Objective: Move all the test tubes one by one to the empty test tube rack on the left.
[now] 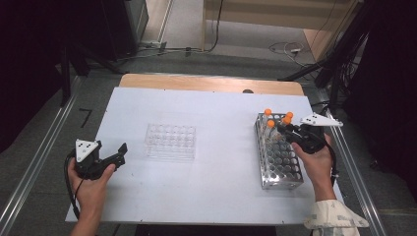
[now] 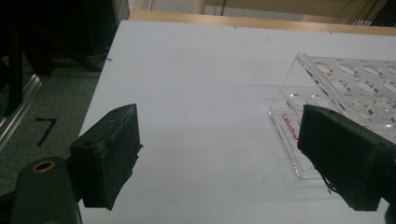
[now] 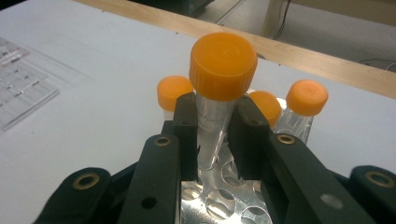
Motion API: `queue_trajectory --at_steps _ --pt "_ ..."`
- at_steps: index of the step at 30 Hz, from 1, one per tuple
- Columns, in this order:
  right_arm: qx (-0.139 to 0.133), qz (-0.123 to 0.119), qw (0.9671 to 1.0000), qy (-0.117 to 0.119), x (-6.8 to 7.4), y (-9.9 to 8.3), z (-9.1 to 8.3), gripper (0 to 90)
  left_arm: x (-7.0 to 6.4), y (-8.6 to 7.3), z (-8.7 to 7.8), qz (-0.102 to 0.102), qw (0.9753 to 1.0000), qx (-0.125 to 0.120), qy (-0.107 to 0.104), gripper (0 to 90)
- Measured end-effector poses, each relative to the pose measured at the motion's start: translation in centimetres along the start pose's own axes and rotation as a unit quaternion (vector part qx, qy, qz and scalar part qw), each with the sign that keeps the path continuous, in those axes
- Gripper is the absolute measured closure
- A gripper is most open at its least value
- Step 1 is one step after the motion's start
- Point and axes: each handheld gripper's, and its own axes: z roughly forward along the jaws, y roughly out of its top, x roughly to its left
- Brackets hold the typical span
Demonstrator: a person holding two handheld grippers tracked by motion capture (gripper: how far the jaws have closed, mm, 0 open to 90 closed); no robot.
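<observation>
Between my right gripper's (image 3: 215,135) fingers (image 3: 186,126) stands a clear tube (image 3: 212,128) with an orange cap (image 3: 223,65), pinched just under the cap, its long axis upright and its tip over the holes of the metal rack (image 3: 219,198). Three more capped tubes (image 3: 306,109) stand just beyond. Far across the table, my left gripper (image 1: 114,156) gapes wide, empty, beside the clear plastic rack (image 1: 170,141).

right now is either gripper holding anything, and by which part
The right gripper is shut on an orange-capped tube, gripping its clear body just below the cap. The left gripper is open and holds nothing.
</observation>
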Motion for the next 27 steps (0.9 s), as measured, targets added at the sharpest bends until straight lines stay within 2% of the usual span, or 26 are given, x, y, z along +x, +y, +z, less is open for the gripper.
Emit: queue_trajectory --at_steps 7,13,22,27 --pt "-0.018 0.000 0.9998 -0.004 0.3 0.9 -2.0 71.9 -0.1 0.3 -0.3 0.002 1.0000 -0.008 -0.003 13.7" --pt "-0.021 -0.009 0.9997 0.007 1.2 1.3 -3.1 71.9 -0.8 0.8 -0.7 0.003 0.9996 -0.014 -0.024 13.7" --pt "-0.032 -0.027 0.9980 0.047 3.5 2.6 -4.1 71.9 -2.3 1.5 -0.7 0.016 0.9985 -0.022 -0.048 13.6" --pt "-0.022 -0.036 0.9966 0.071 5.1 2.8 -3.0 71.9 -3.5 1.8 -0.2 0.023 0.9971 -0.023 -0.069 13.6"
